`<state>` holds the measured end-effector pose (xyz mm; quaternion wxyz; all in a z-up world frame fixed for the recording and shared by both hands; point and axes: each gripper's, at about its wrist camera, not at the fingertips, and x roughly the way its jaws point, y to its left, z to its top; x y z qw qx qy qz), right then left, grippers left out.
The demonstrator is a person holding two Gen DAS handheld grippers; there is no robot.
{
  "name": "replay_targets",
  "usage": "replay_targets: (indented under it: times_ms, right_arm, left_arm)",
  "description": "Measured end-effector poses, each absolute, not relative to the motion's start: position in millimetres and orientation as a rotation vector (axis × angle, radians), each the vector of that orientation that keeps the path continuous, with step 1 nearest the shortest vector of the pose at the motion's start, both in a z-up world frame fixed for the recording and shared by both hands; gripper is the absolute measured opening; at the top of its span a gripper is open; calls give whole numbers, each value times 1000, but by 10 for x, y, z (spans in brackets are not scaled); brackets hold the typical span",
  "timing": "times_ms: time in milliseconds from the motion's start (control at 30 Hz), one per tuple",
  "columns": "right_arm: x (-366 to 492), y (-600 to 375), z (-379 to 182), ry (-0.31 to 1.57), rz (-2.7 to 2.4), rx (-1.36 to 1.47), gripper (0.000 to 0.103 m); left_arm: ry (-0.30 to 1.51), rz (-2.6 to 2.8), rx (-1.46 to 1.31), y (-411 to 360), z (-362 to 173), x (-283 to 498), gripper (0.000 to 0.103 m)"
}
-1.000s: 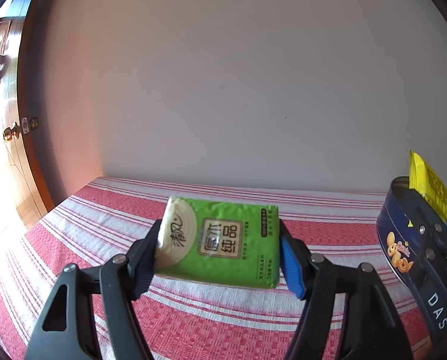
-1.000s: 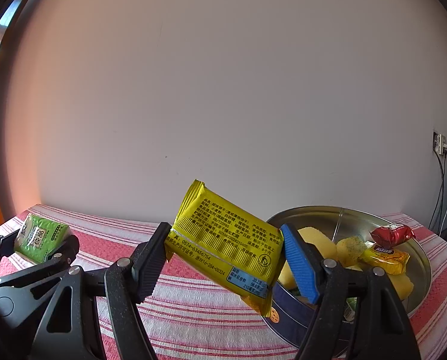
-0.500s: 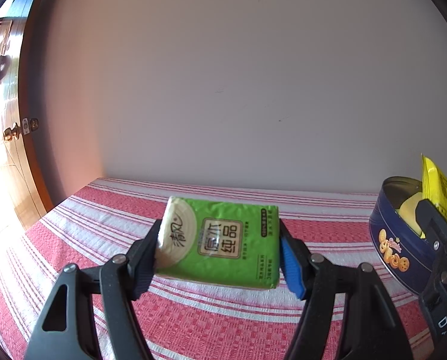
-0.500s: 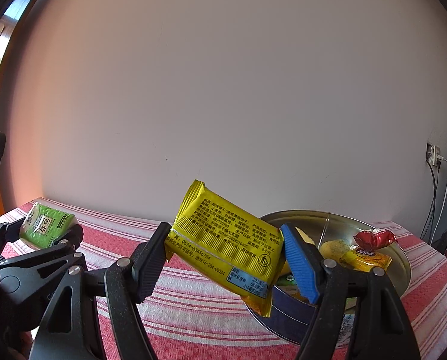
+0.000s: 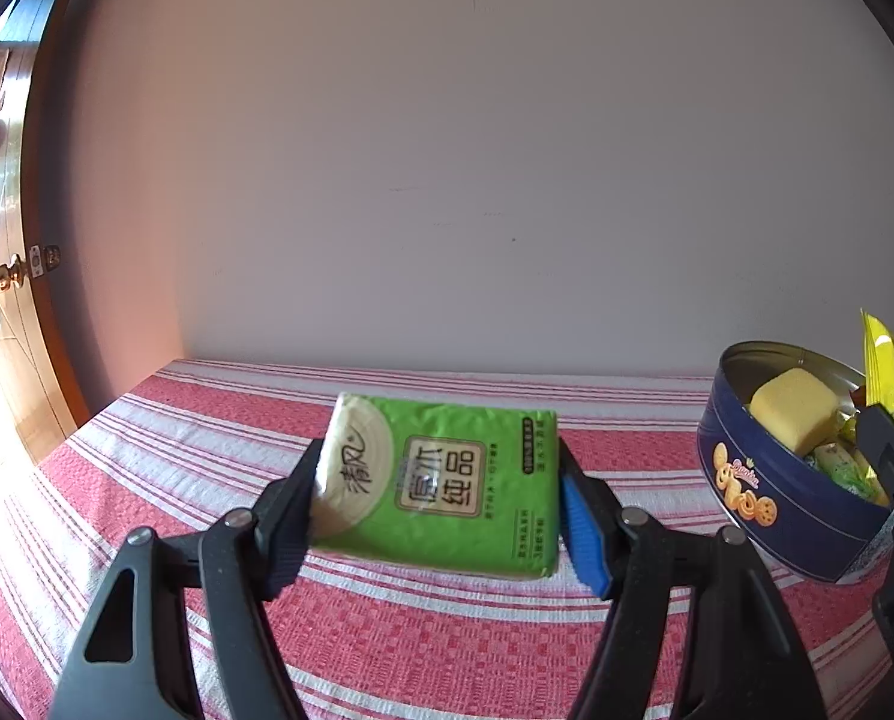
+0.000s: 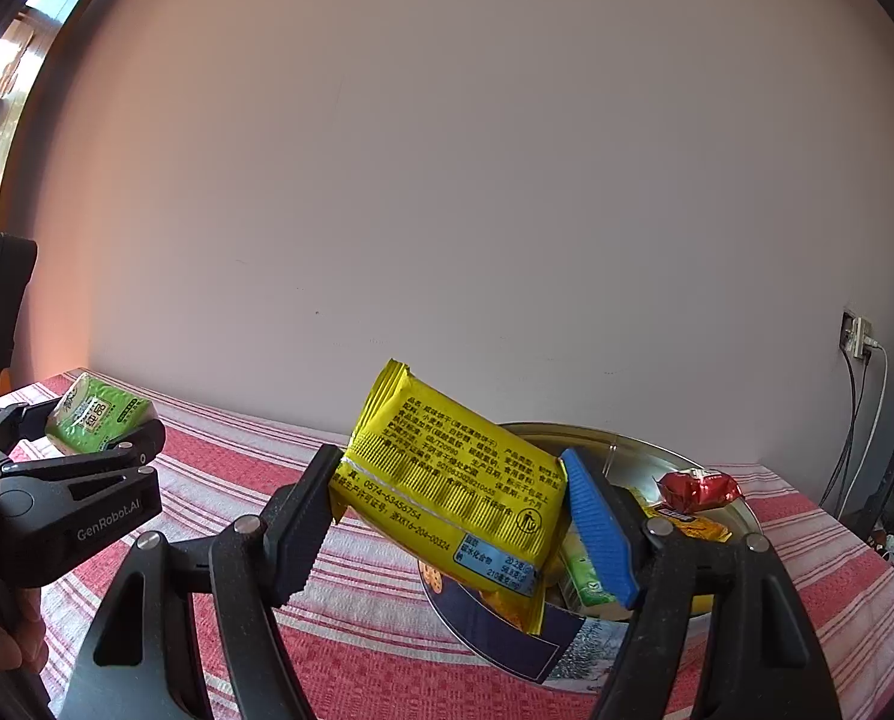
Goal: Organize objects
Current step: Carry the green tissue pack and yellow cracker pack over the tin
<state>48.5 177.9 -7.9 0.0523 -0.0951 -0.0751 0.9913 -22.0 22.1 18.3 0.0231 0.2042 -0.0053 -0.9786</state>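
Observation:
My left gripper (image 5: 438,498) is shut on a green tissue pack (image 5: 447,483) and holds it above the red striped tablecloth (image 5: 387,630). The pack also shows at the left of the right wrist view (image 6: 96,414). My right gripper (image 6: 447,516) is shut on a yellow snack packet (image 6: 453,486), tilted, held just left of and above the round blue cookie tin (image 6: 507,642). The tin (image 5: 789,516) stands open at the right of the left wrist view. It holds a yellow block (image 5: 792,408), a red wrapped sweet (image 6: 699,489) and other packets.
A plain wall (image 5: 447,180) runs along the table's far edge. A wooden door with a brass knob (image 5: 9,276) is at the left. A wall socket with cables (image 6: 858,342) is at the far right, beyond the table's right end.
Both grippers keep their hold. The right gripper with the yellow packet has moved right, away from the left gripper, so the open tin shows more fully in the left wrist view.

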Motion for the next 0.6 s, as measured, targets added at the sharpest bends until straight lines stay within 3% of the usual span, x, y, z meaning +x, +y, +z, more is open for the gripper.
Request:
replay_targets:
  times_ms: [600]
  right_arm:
    - [594, 2074, -24, -261, 2976, -213, 76]
  left_arm:
    - [-42, -3099, 644, 707, 255, -33, 70]
